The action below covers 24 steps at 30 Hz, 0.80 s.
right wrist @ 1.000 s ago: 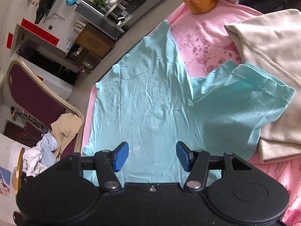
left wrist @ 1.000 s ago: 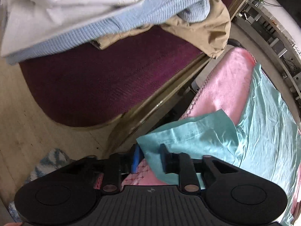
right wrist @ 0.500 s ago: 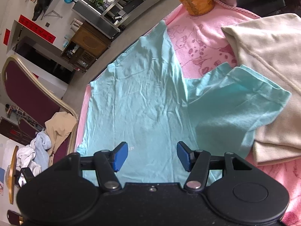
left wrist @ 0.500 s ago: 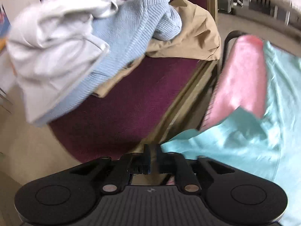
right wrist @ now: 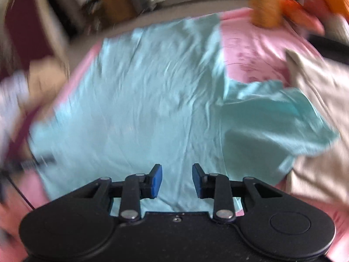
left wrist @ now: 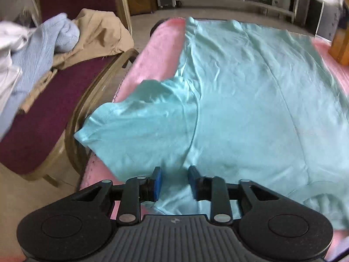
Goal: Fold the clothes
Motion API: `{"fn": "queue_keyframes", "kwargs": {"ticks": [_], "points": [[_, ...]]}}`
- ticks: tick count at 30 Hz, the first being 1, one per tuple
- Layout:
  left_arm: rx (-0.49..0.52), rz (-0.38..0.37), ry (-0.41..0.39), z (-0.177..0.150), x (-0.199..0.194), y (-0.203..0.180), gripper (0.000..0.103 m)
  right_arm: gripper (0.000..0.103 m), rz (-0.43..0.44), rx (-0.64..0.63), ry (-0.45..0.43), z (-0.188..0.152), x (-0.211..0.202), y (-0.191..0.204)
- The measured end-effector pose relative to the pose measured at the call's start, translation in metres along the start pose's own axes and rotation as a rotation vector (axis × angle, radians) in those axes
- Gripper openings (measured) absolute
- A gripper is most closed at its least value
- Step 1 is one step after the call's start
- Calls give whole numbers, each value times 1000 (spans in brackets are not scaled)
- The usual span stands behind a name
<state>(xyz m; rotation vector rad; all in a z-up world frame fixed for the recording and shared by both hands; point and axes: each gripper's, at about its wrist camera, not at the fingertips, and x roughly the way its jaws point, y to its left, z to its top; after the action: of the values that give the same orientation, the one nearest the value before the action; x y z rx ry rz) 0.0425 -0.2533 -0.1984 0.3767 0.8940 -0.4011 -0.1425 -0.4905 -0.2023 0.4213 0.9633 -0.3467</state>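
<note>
One turquoise T-shirt (left wrist: pixel 240 100) is recorded, spread flat over a pink cloth (left wrist: pixel 159 50) that covers the work surface; the shirt serves here as the landmark. In the left wrist view one sleeve (left wrist: pixel 135 126) is seen stretched out past the shirt's left side, its cuff overhanging the edge of the pink cloth toward a chair. In the right wrist view, which is heavily blurred, the opposite sleeve (right wrist: pixel 272 118) is seen at the shirt's right side, its end lying on one beige garment (right wrist: pixel 316 113); this garment is not visible from the left wrist. The left gripper (left wrist: pixel 173 180) is held over the shirt near the base of the left sleeve, its two blue-padded fingers (left wrist: pixel 157 180) spread apart with nothing between them but the cloth beneath; contact with the fabric cannot be judged. The right gripper (right wrist: pixel 177 180) is likewise held over the near part of the shirt's body, its two fingers spread and empty. Left of the shirt, only the left wrist view shows clearly one chair (left wrist: pixel 43 109) with a maroon seat and a tan frame, on which three items are heaped: one tan garment (left wrist: pixel 98 35), one light blue knit (left wrist: pixel 43 50) and one white garment (left wrist: pixel 8 50). Beyond the shirt's far right corner one orange container (left wrist: pixel 341 43) stands on the pink cloth. In the right wrist view further orange shapes (right wrist: pixel 305 4) appear beside it, too smeared to identify.
</note>
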Motion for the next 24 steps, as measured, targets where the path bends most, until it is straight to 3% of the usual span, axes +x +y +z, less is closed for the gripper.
{"fn": "queue_keyframes", "kwargs": {"ticks": [3, 4, 8, 12, 17, 22, 24], "points": [[16, 12, 29, -4, -8, 5, 35, 31, -101, -180, 33, -13, 9, 20], [12, 14, 49, -6, -10, 10, 35, 31, -112, -185, 42, -16, 6, 21], [3, -8, 120, -22, -22, 23, 35, 31, -134, -68, 97, -28, -9, 6], [-34, -75, 89, -35, -41, 35, 29, 31, -149, 28, 90, -42, -29, -6], [-61, -145, 6, -32, -53, 31, 30, 30, -23, 113, -62, -39, -51, -14], [12, -179, 9, -33, -48, 12, 30, 25, 127, 156, -37, -30, -32, -5], [55, -190, 17, -35, -45, 3, 30, 25, 148, 116, -15, -28, -24, 7]]}}
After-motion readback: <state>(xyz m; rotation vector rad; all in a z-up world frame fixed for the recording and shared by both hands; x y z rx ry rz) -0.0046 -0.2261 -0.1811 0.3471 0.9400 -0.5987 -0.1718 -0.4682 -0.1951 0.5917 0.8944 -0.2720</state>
